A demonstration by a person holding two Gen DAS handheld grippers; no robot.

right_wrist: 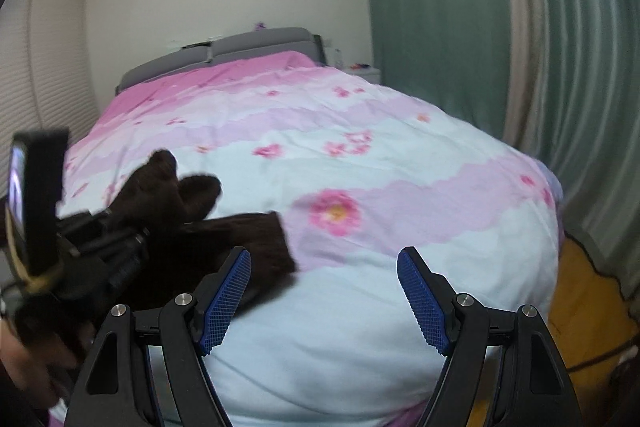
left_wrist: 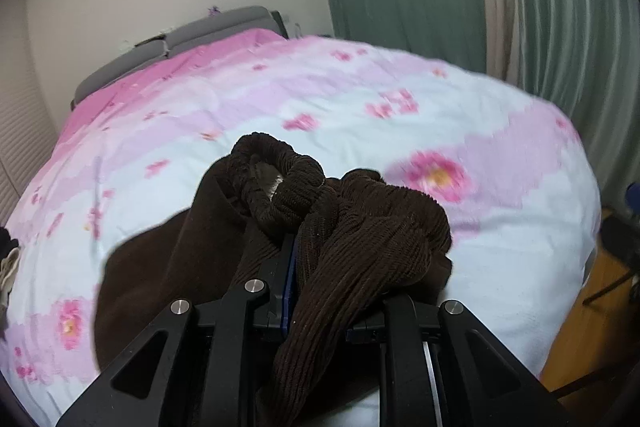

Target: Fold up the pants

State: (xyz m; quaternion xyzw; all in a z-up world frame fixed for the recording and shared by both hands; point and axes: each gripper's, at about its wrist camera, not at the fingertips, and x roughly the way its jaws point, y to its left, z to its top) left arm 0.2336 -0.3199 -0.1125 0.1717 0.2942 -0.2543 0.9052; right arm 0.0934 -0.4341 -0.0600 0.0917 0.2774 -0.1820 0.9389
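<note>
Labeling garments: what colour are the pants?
Dark brown, ribbed corduroy pants; clearest in the left wrist view.

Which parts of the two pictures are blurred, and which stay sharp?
Left wrist view: the dark brown corduroy pants clamped in the left gripper are sharp, while the pink flowered bed cover is smeared. Right wrist view: the open right gripper is sharp; the pants and left gripper are blurred.

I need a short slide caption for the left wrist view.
Left tool shut on bunched brown pants above a flowered bedspread.
</note>
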